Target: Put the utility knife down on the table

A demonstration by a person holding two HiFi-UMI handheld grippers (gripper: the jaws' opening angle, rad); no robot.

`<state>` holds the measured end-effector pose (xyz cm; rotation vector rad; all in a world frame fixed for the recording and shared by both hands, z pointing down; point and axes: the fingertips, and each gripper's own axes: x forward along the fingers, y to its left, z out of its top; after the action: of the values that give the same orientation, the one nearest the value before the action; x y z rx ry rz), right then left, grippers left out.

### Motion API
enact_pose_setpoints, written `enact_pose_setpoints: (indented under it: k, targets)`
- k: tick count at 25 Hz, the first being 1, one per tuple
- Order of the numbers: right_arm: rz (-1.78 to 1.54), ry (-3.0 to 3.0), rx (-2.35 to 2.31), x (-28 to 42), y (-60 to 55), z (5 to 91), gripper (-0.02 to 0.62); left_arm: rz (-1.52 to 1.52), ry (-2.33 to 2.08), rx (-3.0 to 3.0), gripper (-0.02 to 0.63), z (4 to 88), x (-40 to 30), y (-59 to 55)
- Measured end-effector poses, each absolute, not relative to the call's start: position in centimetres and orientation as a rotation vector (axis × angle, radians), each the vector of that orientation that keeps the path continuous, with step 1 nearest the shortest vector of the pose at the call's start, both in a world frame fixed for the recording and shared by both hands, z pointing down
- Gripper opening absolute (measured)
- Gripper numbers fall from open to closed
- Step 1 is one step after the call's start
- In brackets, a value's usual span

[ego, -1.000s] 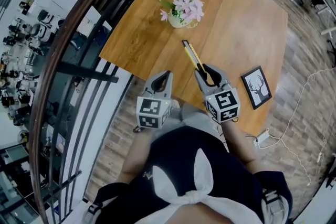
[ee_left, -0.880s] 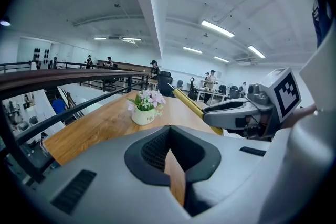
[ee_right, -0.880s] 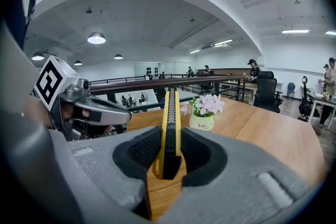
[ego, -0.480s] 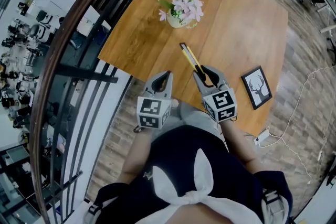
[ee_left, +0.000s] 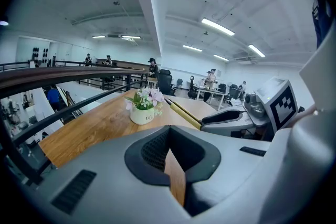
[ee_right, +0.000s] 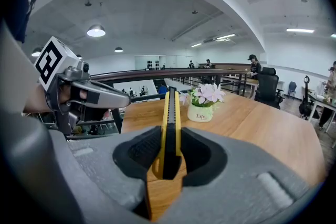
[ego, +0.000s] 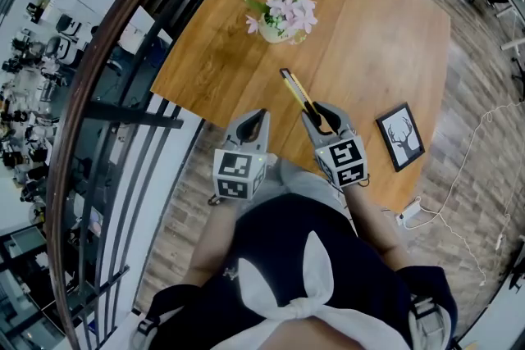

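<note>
Lowered slightly, right gripper (ego: pixel 321 115) clamps the utility knife (ego: pixel 297 88), which juts ahead over table (ego: pixel 385 29).

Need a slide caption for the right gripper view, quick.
Right gripper clamps a yellow utility knife between its jaws, with potted flowers beyond on the wooden table.

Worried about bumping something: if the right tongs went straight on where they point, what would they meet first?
Probably the light-brown wooden table, struck first by the yellow-and-black utility knife they hold.
</note>
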<state>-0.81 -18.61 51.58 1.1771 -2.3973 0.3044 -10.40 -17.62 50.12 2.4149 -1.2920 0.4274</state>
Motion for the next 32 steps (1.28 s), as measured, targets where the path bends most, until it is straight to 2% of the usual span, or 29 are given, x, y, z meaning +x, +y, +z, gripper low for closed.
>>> enact_pose_setpoints:
  k: [32]
  targets:
    - [0.346, -2.339, 1.106, -0.2, -18.6, 56.0, 0.114, 0.457, -1.272, 2.392, 0.017, 51.4, -9.8, -17.9]
